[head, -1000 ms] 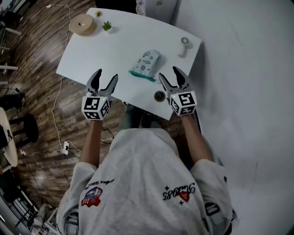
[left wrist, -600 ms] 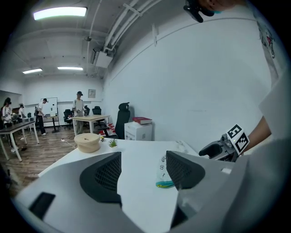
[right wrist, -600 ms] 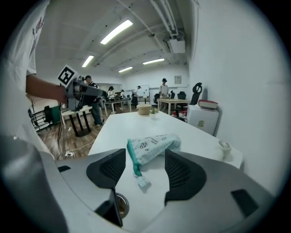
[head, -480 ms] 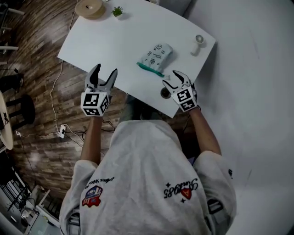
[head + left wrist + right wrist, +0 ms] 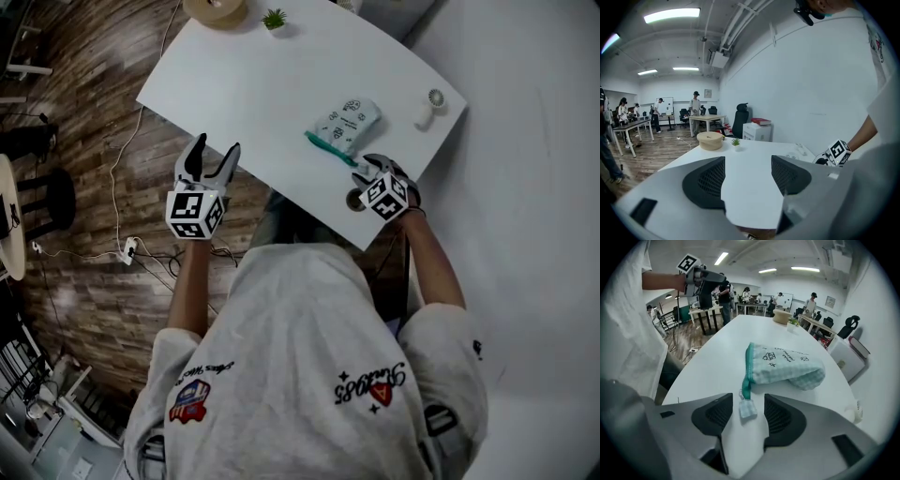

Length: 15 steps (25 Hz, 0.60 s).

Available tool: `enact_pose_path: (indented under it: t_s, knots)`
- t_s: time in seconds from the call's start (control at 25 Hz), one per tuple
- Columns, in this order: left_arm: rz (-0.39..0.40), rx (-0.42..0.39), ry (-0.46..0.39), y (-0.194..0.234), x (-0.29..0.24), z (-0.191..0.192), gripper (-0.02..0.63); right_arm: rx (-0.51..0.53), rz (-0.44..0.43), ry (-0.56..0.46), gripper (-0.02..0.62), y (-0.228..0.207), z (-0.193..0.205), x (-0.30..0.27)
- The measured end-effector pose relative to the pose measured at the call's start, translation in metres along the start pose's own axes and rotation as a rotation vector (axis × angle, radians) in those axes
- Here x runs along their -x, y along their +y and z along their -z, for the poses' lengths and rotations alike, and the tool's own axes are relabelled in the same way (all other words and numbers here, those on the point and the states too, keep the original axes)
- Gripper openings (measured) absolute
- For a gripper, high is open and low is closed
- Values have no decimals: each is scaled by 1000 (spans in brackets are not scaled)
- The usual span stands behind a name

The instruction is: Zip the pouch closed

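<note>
In the head view, your left gripper (image 5: 215, 150) hung at the near edge of the white table (image 5: 244, 84), well apart from the pouch (image 5: 347, 120), which lay just ahead of your right gripper (image 5: 367, 169). In the left gripper view, your jaws stood apart with only bare tabletop between them. In the right gripper view, your jaws were closing around the zipper's pull tab (image 5: 747, 408), neither pad pressing it; the pouch lay just beyond the tips.

Checked cloth pouch (image 5: 785, 366), smooth matt white table (image 5: 253, 84), wood-plank floor (image 5: 84, 141)
</note>
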<state>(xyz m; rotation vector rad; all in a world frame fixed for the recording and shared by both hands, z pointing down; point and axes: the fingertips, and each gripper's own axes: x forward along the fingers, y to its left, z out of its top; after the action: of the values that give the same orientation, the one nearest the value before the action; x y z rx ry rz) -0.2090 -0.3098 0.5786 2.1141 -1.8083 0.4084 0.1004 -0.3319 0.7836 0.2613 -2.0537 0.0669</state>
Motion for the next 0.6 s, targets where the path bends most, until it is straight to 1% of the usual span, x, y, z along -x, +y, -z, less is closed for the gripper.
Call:
enact_pose_path:
  t_s: [0.12, 0.2, 0.32, 0.4, 0.52, 0.6]
  knots:
    - [-5, 9, 8, 8, 2, 4, 302, 10, -67, 107, 209, 5, 11, -8]
    - [-2, 11, 15, 11, 2, 5, 302, 7, -95, 162, 209, 6, 16, -10]
    - [2, 20, 29, 12, 2, 11, 302, 5, -117, 201, 216, 5, 20, -12]
    - [6, 28, 39, 11, 1, 16, 302, 21, -133, 228, 204, 6, 20, -15]
    - [19, 45, 50, 8, -2, 22, 302, 27, -145, 287, 202, 7, 17, -18]
    - [29, 56, 55, 5, -4, 24, 302, 26, -149, 305, 206, 7, 17, -18]
